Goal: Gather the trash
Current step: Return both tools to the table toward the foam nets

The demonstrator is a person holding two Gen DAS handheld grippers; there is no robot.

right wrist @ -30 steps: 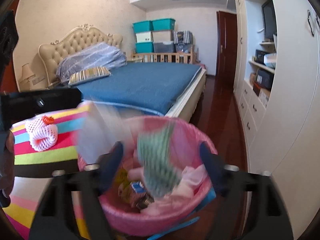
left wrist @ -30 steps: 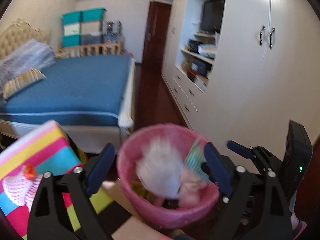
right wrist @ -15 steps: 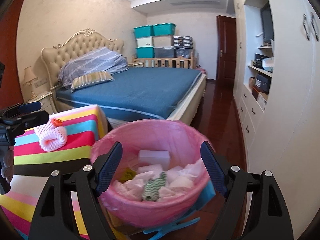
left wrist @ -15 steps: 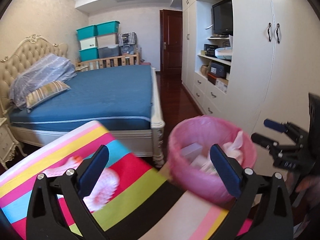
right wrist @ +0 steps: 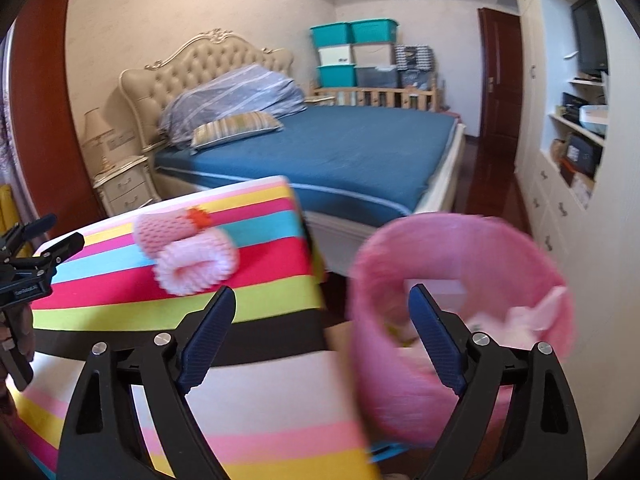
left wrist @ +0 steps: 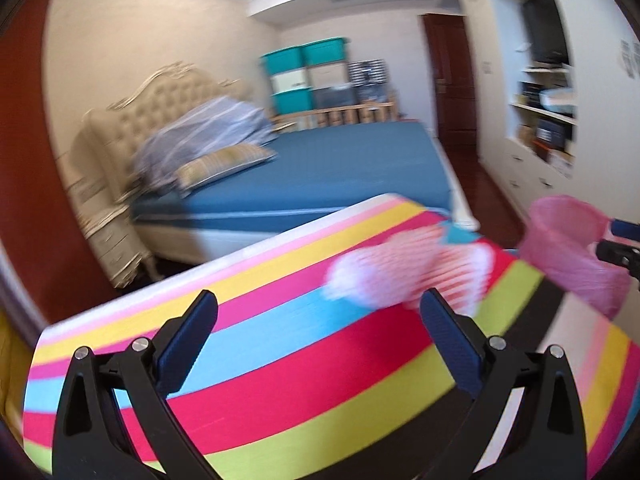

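Observation:
A pink-and-white foam fruit net (left wrist: 404,272) (right wrist: 188,252) lies on the striped tablecloth (left wrist: 280,352) (right wrist: 224,288), blurred in the left wrist view. My left gripper (left wrist: 320,328) stands open over the cloth, with the net just beyond its right finger. My right gripper (right wrist: 324,328) is empty and its jaws are opening, above the gap between the table and the pink trash bin (right wrist: 460,312) (left wrist: 568,248). The bin holds tissues and wrappers. The right gripper's tips (left wrist: 616,248) show at the edge of the left wrist view, and the left gripper's tips (right wrist: 36,256) at the left edge of the right wrist view.
A bed (right wrist: 340,148) with a blue cover stands behind the table, with a nightstand (right wrist: 124,188) at its head. White wardrobes and shelves (right wrist: 576,140) line the right wall. A dark wooden floor (right wrist: 488,184) runs between bed and wardrobes to a door (right wrist: 500,72).
Both grippers swung left from over the pink bin toward the striped table. The trash they dropped has settled in the bin. The foam net now sits right ahead of the left gripper.

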